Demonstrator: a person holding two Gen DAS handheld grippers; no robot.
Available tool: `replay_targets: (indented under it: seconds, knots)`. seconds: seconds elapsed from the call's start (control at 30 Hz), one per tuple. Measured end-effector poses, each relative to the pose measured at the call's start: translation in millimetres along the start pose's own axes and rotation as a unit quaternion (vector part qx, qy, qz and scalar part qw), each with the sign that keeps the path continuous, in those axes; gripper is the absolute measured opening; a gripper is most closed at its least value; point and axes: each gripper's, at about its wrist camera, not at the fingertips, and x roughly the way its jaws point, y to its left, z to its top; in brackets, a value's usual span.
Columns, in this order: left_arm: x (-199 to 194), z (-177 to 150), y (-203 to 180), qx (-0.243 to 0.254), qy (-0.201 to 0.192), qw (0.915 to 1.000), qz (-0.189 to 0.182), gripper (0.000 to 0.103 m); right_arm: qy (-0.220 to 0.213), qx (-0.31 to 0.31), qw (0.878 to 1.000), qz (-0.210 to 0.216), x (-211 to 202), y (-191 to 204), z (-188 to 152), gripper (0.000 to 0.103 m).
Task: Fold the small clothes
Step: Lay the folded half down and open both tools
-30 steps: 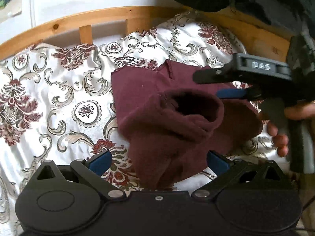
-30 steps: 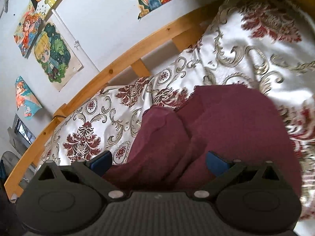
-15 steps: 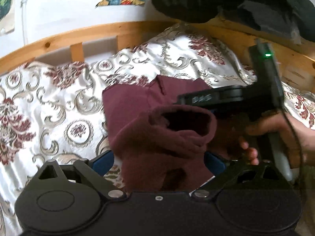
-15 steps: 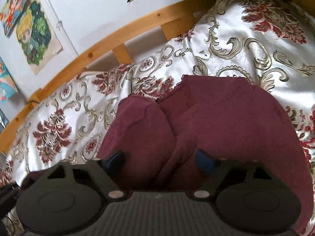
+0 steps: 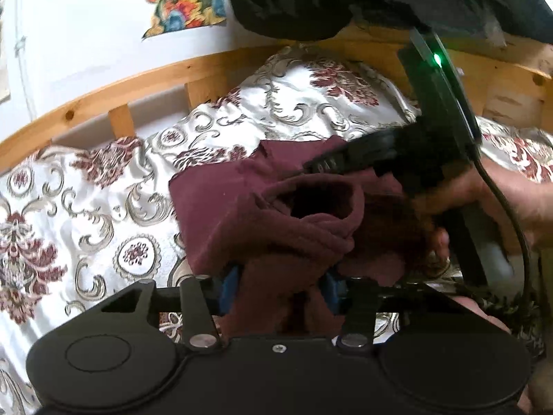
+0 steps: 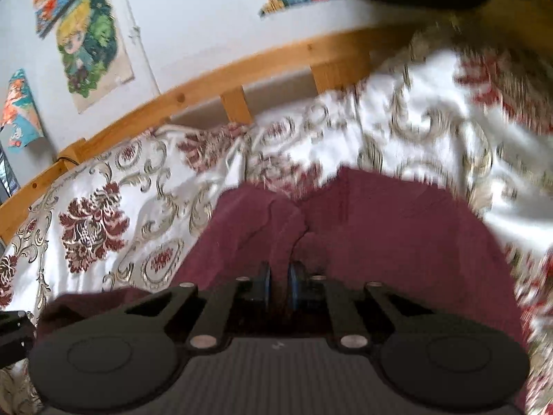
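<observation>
- While my left gripper (image 5: 281, 285) hangs low over the bed, its blue pads (image 5: 230, 285) are pinched on a bunched fold of the maroon garment (image 5: 242, 214), cloth packed btwn them.
- My right gripper (image 6: 279, 285) is pressed nearly together on a ridge of the same garment; a thin pinch of fabric sits btwn the pads, w/ a crease running away from the tips.
- Garment lies on the floral bedspread (image 5: 86, 207), roughly mid-bed, an open sleeve or cuff gaping upward near centre in left view.
- Right gripper's body shows in left view at the garment's right edge, my hand (image 5: 501, 204) wrapped on its handle, green light on.
- Wooden bed rail (image 6: 207, 86) runs behind; posters (image 6: 90, 41) on the wall.
- Right view is motion-blurred on its right side.
</observation>
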Motion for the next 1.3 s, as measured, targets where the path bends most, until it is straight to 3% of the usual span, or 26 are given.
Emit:
replay_targets:
  seconds: [0.23,0.6,0.83,0.9,1.03,1.13,1.2,1.3]
  knots:
    - [5,15,-38,0.089,-0.023,0.9958,-0.002,0.037,-0.06,-0.04,0.997,-0.02,-25,-11,23,0.012]
    - [23,38,-85,0.106,-0.041,0.9923,-0.049,0.035,-0.086,-0.035,0.993,-0.07,-53,-54,41,0.012]
    - [29,28,-76,0.069,-0.024,0.9937,-0.085,0.038,-0.047,-0.012,0.994,-0.097,-46,-70,37,0.012]
    - [29,25,-71,0.049,-0.017,0.9938,-0.098,0.039,-0.048,-0.009,0.993,-0.109,-47,-72,36,0.006]
    - [30,18,-62,0.014,-0.022,0.9922,-0.122,0.043,-0.048,0.03,0.992,-0.113,-53,-83,33,0.007]
    - [29,18,-58,0.001,-0.028,0.9911,-0.13,0.046,-0.029,0.07,0.99,-0.117,-56,-92,28,0.013]
    - [26,18,-55,-0.011,-0.033,0.9897,-0.139,0.051,-0.019,0.105,0.988,-0.114,-62,-99,22,0.041]
    - [18,18,-47,-0.046,-0.044,0.9846,-0.163,0.071,-0.015,0.15,0.983,-0.103,-77,-107,14,0.062]
